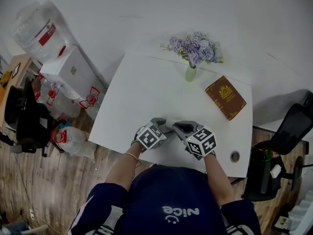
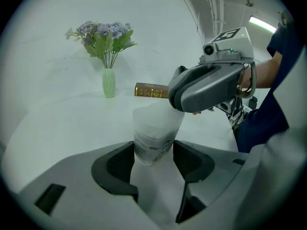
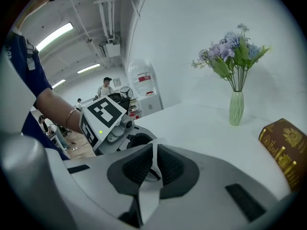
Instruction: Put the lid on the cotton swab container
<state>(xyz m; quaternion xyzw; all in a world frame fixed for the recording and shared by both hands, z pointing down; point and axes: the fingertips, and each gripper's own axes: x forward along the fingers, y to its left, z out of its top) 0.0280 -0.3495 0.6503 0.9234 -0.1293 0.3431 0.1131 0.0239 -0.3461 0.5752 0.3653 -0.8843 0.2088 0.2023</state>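
Observation:
The cotton swab container [image 2: 153, 140] is a translucent tub with a printed label. It stands upright near the table's front edge, and my left gripper [image 2: 153, 150] is shut on its lower sides. The right gripper [image 2: 180, 104] reaches in from the right and hangs at the tub's top rim. In the right gripper view the right gripper [image 3: 154, 159] has its pads almost together on a thin white edge, the lid [image 3: 154, 153]. The left gripper's marker cube [image 3: 102, 115] lies just beyond. In the head view both grippers [image 1: 161, 126] [image 1: 180, 128] meet tip to tip, hiding the tub.
A green vase of purple flowers [image 1: 191, 58] stands at the table's far edge. A brown book [image 1: 225, 97] lies to the right. The table has a cable hole [image 1: 235, 156] at its near right corner. A water dispenser [image 1: 73, 75] stands left of the table and a black chair [image 1: 291, 129] to its right.

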